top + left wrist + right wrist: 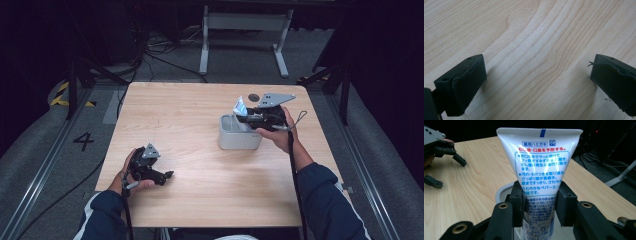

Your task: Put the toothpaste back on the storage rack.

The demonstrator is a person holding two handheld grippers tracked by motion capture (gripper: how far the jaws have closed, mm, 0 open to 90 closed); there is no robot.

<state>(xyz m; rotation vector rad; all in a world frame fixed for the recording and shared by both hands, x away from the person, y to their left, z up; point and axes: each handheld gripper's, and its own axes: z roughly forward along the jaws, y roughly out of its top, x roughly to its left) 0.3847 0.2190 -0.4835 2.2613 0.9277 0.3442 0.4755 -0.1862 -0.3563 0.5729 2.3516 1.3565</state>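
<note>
A person sat at a wooden table [200, 165] with a gripper in each hand. The right gripper [250, 117] was over the table's far right part, its jaws clamped on both sides of a white tube [541, 170]. The tube stood upright with its flat crimped end on top, blue and red print on its face. Its lower end hung over the open top of a grey bin [239, 134], which stood on the table toward the far right corner; in the right gripper view the bin's pale rim [501, 191] curved just behind the jaws. The left gripper [167, 175] lay low near the table's near left corner, well apart from the bin, its jaws wide apart with bare wood between them. A small dark disc [254, 96] lay by the far edge, behind the bin.
</note>
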